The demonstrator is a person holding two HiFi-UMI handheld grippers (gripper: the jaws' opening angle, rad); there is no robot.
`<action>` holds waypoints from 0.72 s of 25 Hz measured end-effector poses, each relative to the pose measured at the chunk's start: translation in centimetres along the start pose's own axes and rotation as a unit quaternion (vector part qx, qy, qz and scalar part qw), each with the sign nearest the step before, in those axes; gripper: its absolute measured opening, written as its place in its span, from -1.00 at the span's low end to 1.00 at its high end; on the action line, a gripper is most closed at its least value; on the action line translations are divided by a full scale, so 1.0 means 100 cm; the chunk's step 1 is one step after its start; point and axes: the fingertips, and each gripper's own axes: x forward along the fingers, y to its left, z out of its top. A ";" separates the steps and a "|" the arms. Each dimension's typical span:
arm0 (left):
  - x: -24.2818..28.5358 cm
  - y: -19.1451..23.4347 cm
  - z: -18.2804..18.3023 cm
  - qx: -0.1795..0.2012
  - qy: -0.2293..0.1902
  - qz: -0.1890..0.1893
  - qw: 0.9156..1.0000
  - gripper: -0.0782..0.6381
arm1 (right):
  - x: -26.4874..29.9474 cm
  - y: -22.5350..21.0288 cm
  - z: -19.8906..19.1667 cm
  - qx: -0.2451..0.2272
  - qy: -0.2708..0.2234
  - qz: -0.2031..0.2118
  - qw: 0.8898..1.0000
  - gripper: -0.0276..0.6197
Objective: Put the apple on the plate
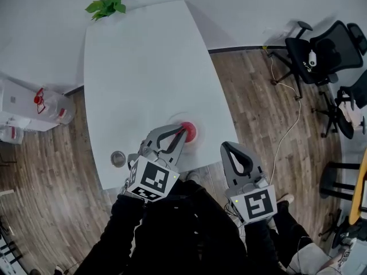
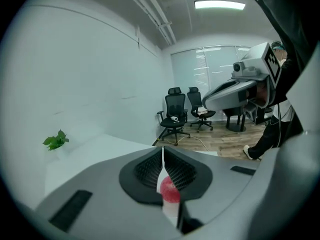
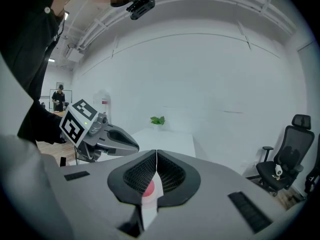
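A red apple (image 1: 190,132) lies on a pale plate (image 1: 174,120) near the front edge of the white table (image 1: 143,67). My left gripper (image 1: 184,130) hangs above the apple with its jaws together and nothing between them. In the left gripper view the apple (image 2: 169,192) shows below, through the slit behind the closed tips (image 2: 163,150). My right gripper (image 1: 225,146) is also shut and empty, off the table's right edge over the floor. In the right gripper view its closed tips (image 3: 157,154) partly cover the apple (image 3: 147,188), and the left gripper (image 3: 133,145) shows at the left.
A potted green plant (image 1: 106,6) stands at the table's far end. A small round metal object (image 1: 118,158) lies at the front left corner. Black office chairs (image 1: 321,50) and a cable are on the wooden floor to the right, water jugs (image 1: 54,105) to the left.
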 end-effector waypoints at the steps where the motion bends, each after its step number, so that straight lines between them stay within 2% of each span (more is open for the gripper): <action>1: -0.005 0.001 0.006 0.001 -0.005 0.002 1.000 -0.72 | 0.000 0.002 0.003 -0.002 -0.004 0.002 1.000 -0.79; 9: -0.043 0.004 0.040 0.004 -0.018 0.022 1.000 -0.74 | -0.008 0.012 0.017 -0.009 -0.022 0.012 1.000 -0.79; 14: -0.064 0.008 0.056 -0.012 -0.039 0.037 0.998 -0.74 | -0.009 0.018 0.021 -0.019 -0.026 0.017 0.999 -0.79; 18: -0.072 0.004 0.062 -0.008 -0.043 0.045 0.998 -0.74 | -0.010 0.021 0.024 -0.026 -0.032 0.022 0.999 -0.79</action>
